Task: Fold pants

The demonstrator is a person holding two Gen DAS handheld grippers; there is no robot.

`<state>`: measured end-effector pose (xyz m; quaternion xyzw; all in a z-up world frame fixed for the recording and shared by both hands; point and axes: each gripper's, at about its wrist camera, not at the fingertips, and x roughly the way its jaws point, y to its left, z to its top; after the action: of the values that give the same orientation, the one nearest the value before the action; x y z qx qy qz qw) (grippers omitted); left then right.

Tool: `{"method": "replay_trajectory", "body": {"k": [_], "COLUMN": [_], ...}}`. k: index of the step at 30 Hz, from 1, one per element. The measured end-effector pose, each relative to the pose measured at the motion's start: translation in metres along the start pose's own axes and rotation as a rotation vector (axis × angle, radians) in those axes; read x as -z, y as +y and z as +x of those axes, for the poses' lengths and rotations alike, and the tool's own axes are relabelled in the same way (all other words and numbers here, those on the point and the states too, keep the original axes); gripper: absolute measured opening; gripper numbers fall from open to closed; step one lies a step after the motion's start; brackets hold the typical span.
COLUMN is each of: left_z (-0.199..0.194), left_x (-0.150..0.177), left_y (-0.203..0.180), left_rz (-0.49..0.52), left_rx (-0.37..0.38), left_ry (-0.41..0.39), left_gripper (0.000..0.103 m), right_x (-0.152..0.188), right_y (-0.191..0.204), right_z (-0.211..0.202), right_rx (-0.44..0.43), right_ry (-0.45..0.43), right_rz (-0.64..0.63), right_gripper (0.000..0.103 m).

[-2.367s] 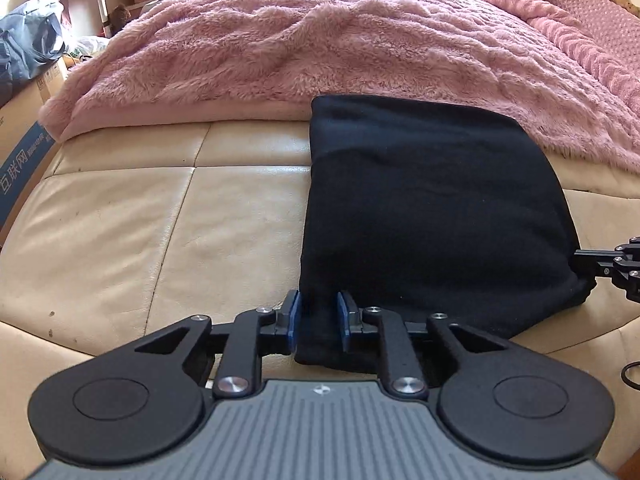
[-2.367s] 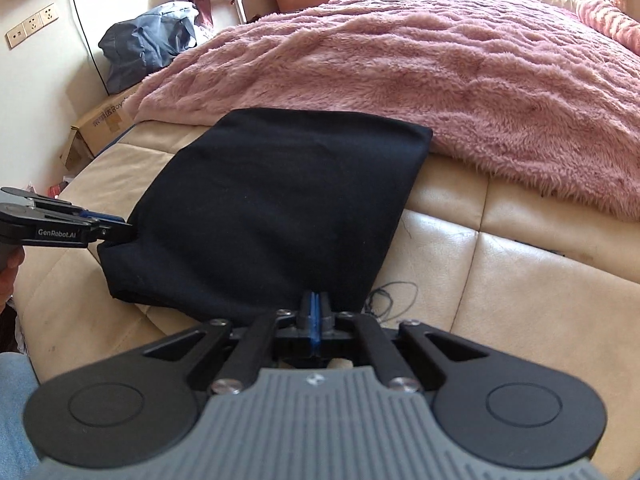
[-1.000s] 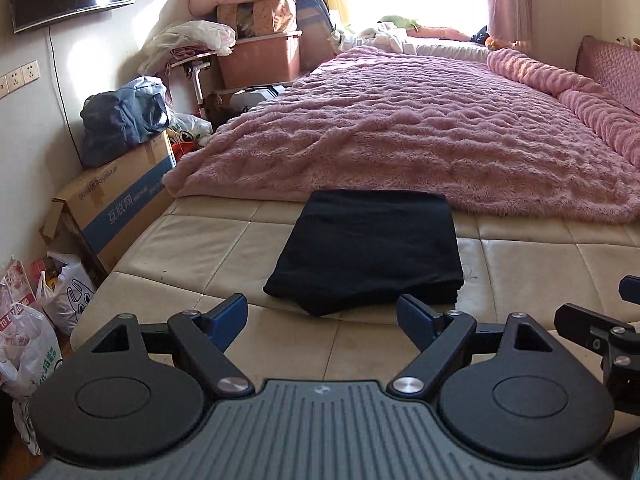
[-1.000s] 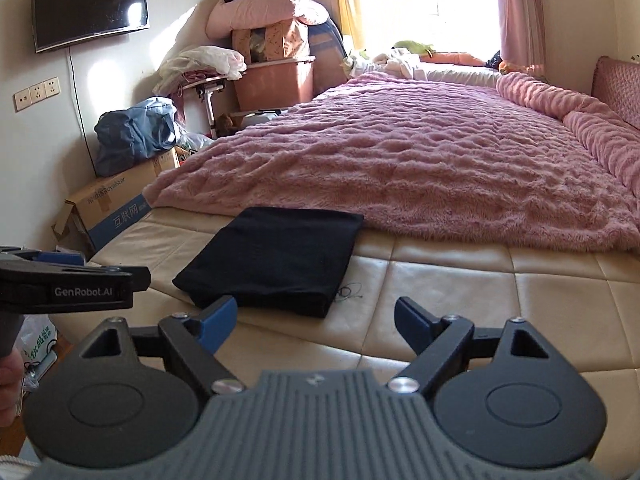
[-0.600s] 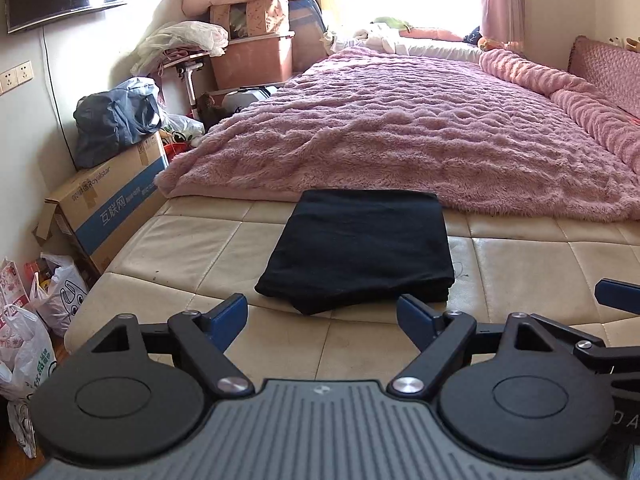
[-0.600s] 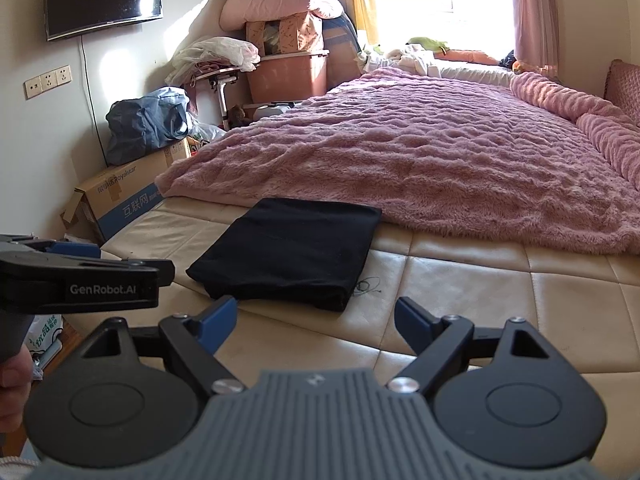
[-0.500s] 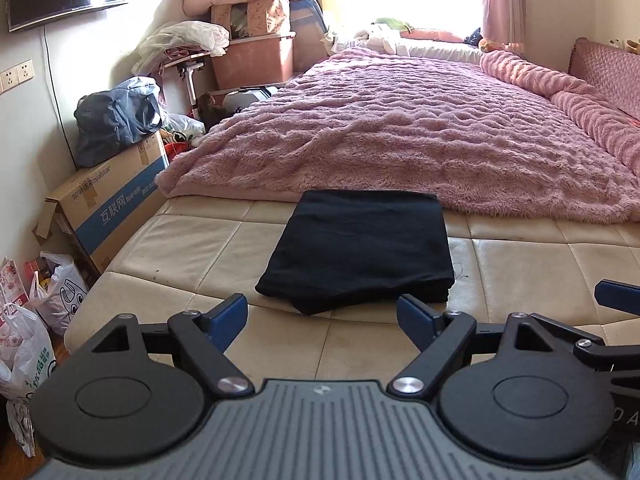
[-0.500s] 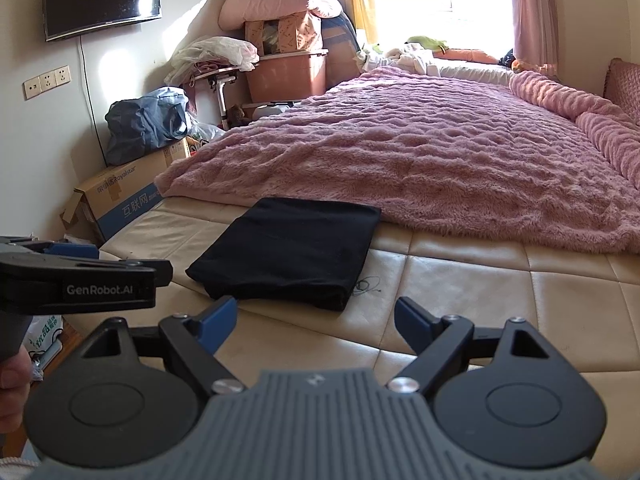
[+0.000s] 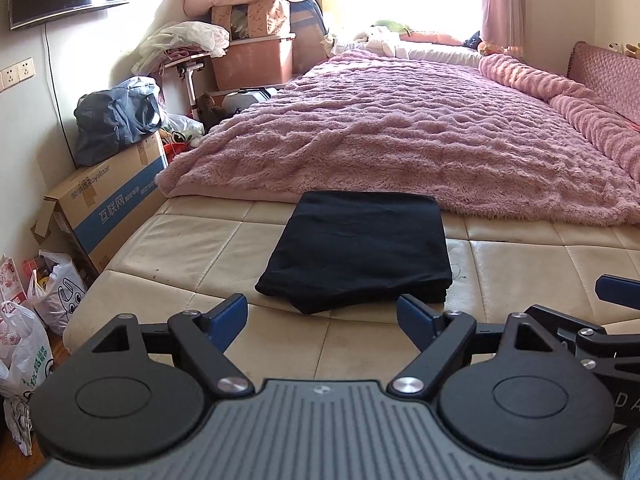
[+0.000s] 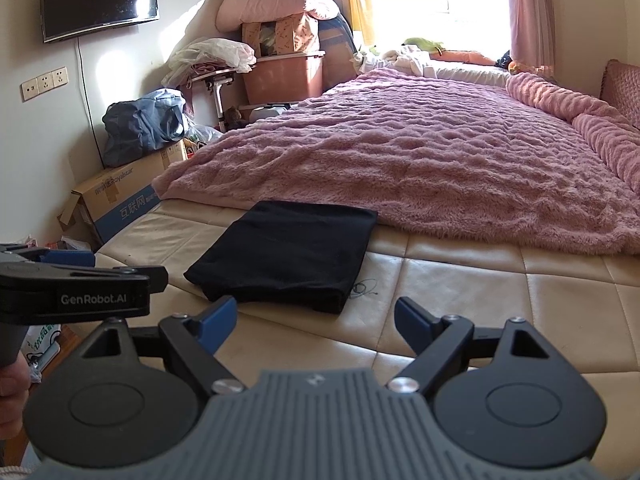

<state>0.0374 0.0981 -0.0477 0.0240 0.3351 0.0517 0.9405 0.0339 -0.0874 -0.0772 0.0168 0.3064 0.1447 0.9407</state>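
The black pants (image 9: pixel 360 246) lie folded into a flat rectangle on the cream leather mattress (image 9: pixel 192 252), just in front of the pink blanket. The right wrist view has the same folded pants (image 10: pixel 288 254) left of centre. My left gripper (image 9: pixel 322 314) is open, held back from the near edge of the pants with nothing between its fingers. My right gripper (image 10: pixel 316 320) is open too, apart from the pants and empty. It shows at the right edge of the left wrist view, and the left gripper shows at the left of the right wrist view.
A pink fluffy blanket (image 9: pixel 420 132) covers the bed behind the pants. A cardboard box (image 9: pixel 108 204), a blue bag (image 9: pixel 116 120) and plastic bags (image 9: pixel 24 344) crowd the floor at left. A small dark thread (image 10: pixel 362 288) lies on the mattress right of the pants. A hand (image 10: pixel 12 384) holds the left gripper.
Both grippers were shut on the near edge of the pants 2.4 s ago; they have let go, opened and pulled back. Over the last half second almost nothing moved.
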Motion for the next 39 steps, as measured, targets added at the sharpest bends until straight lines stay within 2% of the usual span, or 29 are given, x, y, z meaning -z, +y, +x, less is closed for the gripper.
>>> {"method": "replay_trajectory", "body": {"k": [39], "left_z": [-0.007], "left_x": [-0.003], "left_y": [-0.007], "left_rz": [-0.004], "left_rx": [0.011], "left_ry": [-0.004], "left_gripper": [0.099], "right_x": [-0.003], "right_y": [-0.001], "right_z": [-0.012], "right_rx": [0.005], "right_ry": [-0.021], "right_rz": [0.014], "right_gripper": [0.082]}}
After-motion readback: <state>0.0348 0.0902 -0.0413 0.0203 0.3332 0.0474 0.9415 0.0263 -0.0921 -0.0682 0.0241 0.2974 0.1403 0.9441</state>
